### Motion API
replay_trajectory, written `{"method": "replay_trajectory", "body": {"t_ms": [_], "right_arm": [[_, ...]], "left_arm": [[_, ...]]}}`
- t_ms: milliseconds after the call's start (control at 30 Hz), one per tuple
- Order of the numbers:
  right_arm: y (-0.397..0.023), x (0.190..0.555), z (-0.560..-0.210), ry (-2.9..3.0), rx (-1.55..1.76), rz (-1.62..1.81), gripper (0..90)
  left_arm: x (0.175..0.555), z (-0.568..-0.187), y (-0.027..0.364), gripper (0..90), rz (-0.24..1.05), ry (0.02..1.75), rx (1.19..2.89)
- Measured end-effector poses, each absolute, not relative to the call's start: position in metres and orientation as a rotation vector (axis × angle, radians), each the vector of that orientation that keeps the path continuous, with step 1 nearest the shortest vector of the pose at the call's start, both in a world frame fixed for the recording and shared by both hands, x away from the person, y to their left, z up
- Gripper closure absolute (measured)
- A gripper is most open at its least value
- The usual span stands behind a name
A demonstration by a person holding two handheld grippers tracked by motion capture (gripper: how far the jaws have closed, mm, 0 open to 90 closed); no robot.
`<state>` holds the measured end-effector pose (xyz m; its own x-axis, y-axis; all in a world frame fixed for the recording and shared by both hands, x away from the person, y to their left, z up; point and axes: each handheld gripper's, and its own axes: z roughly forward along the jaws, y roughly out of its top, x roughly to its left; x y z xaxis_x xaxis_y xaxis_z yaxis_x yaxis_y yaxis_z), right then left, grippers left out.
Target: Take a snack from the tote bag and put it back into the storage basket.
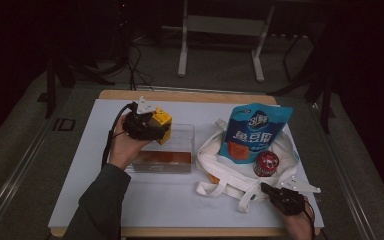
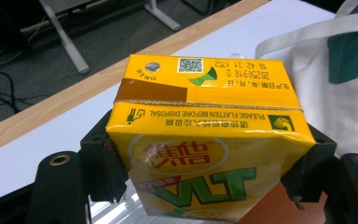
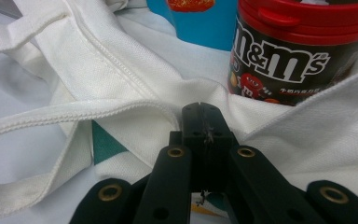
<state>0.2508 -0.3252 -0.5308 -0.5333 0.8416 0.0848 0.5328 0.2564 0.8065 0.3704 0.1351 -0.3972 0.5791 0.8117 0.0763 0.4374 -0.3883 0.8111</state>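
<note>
My left gripper (image 1: 156, 131) is shut on a yellow lemon tea carton (image 1: 162, 121), held over the back left corner of a clear plastic box (image 1: 184, 136). In the left gripper view the carton (image 2: 205, 93) sits squeezed between both black jaws. A white tote bag (image 1: 230, 176) lies at the right, with a blue snack bag (image 1: 254, 131) and a red-lidded M&M's can (image 1: 266, 163) on it. My right gripper (image 1: 264, 187) is at the bag's near edge. In the right gripper view its jaws (image 3: 204, 116) are shut, with the bag's hem (image 3: 121, 65) drawn into them, just before the can (image 3: 298, 51).
The clear box has an orange-brown item (image 1: 162, 157) along its front. The white table top (image 1: 80, 190) has a wooden far edge. Beyond it, on the grey floor, stand white desk legs (image 1: 182, 50) and loose cables (image 1: 135, 65).
</note>
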Motion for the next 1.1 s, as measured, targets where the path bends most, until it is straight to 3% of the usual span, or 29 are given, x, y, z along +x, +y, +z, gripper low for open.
{"method": "replay_trajectory", "body": {"t_ms": [1100], "right_arm": [[-0.325, 0.251, -0.531, 2.168, 1.261, 1.174, 90.0]], "left_arm": [[0.374, -0.443, 0.181, 28.7, 0.613, 1.169, 2.045]]}}
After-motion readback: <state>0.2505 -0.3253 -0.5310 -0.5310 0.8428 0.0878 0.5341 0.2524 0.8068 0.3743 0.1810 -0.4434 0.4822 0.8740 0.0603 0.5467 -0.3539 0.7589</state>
